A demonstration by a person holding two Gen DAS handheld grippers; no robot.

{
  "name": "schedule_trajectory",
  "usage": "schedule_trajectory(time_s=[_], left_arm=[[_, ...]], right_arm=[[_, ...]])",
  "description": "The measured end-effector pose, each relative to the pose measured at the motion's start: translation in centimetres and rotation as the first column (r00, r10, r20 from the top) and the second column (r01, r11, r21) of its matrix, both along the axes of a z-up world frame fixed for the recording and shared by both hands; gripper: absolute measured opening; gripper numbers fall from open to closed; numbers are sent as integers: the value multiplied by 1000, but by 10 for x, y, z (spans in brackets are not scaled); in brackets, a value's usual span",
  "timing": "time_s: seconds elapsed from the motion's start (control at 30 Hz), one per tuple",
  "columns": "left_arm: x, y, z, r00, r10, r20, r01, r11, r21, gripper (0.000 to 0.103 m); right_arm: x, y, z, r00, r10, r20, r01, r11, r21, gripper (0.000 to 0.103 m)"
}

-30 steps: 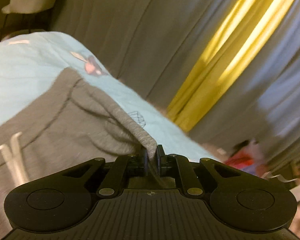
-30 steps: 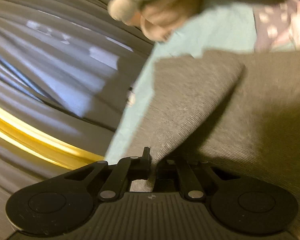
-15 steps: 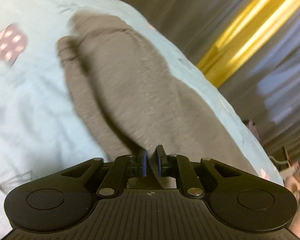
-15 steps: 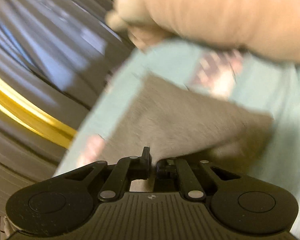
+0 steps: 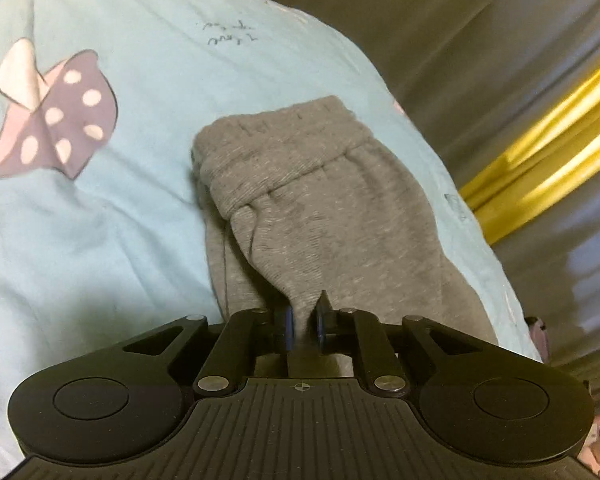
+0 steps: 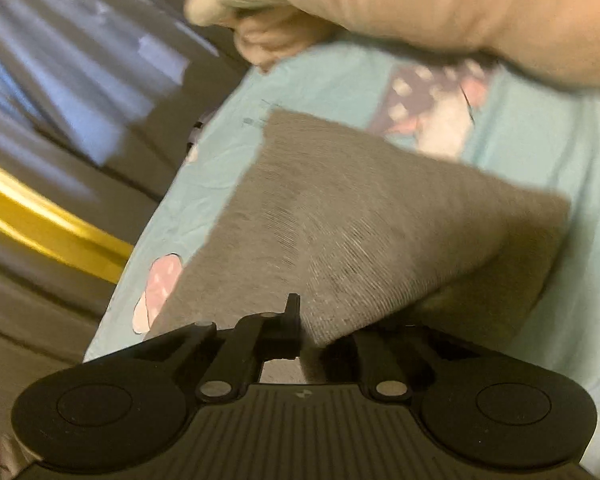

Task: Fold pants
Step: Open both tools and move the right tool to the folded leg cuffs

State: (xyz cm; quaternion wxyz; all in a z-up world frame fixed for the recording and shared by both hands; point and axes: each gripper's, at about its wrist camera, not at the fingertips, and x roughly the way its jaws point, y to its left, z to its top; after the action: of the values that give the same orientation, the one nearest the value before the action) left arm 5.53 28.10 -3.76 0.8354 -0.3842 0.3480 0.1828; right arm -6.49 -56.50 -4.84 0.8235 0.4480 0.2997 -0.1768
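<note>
Pants (image 5: 316, 208) — pinched in both grippers

Lying spread over a bed: a light blue sheet (image 5: 100, 216), printed with a purple polka-dot and pink bow (image 5: 52, 120) and small dark handwriting-like marks (image 5: 230, 32). Resting directly on that sheet, near its edge: grey sweatpants (image 5: 312, 208), doubled over, elastic waistband farthest off. Showing again in the right wrist view: blue sheet (image 6: 560, 168) carrying grey sweatpants (image 6: 360, 216), partly blurred.
</note>
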Motion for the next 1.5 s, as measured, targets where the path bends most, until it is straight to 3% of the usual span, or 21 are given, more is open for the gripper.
schedule_trajectory(time_s=[0.17,0.23,0.3,0.37,0.4,0.47,0.53,0.57,0.6,0.63,0.73,1.03,1.07,1.13,1.2,1.33,1.4,1.5], left_arm=[[-24,-9,25,996,-34,84,29,998,59,12],[-25,-11,19,999,-31,41,27,996,90,13],[-20,-11,8,999,-30,-19,32,995,96,15],[-22,-13,5,999,-23,-32,26,993,115,33],[-26,-15,10,999,-16,-33,20,990,140,40],[-28,-20,16,999,-17,-40,25,982,189,74],[-33,-24,20,999,-42,-13,44,978,204,78],[-41,-26,21,998,-64,-3,63,979,193,81],[-41,-27,20,996,-86,4,84,982,171,83],[-39,-29,17,994,-107,11,104,984,143,86],[-34,-33,6,993,-120,5,119,989,89,89],[-20,-37,-2,997,-79,25,78,996,48,91],[-19,-36,-4,997,-73,24,72,996,45,91],[-22,-36,-6,998,-55,27,54,998,37,91],[-26,-38,-3,999,-40,33,39,999,36,91],[-39,-48,9,998,-18,55,14,998,56,91],[-45,-55,17,997,-10,74,5,998,68,91],[-54,-76,27,994,1,108,-9,997,78,96]], right_arm=[[-22,-4,36,997,29,66,-21,993,-119,5],[-21,-6,31,999,38,6,-36,985,-166,5],[-12,-7,13,990,67,-127,-90,978,-189,7],[-9,-8,-2,967,39,-253,-95,973,-212,12],[-13,-10,-5,966,30,-257,-86,974,-211,20],[-26,-15,-5,975,-3,-222,-40,981,-189,29],[-33,-23,-2,973,-29,-230,-15,982,-187,45],[-37,-27,-1,972,-42,-229,-1,983,-186,50],[-40,-30,0,973,-54,-225,13,984,-179,64],[-43,-33,0,973,-65,-221,28,986,-167,70],[-52,-41,-6,977,-91,-193,71,992,-107,72],[-61,-65,-23,988,-133,-80,141,984,106,72],[-64,-67,-24,988,-144,-63,151,981,124,69],[-69,-67,-25,983,-170,-65,177,975,135,47],[-73,-65,-23,981,-174,-88,184,976,116,39],[-83,-57,-11,978,-183,-98,194,974,121,39],[-79,-54,-8,989,-142,-48,148,978,145,39],[-67,-54,-11,990,-127,-66,135,982,130,39]])
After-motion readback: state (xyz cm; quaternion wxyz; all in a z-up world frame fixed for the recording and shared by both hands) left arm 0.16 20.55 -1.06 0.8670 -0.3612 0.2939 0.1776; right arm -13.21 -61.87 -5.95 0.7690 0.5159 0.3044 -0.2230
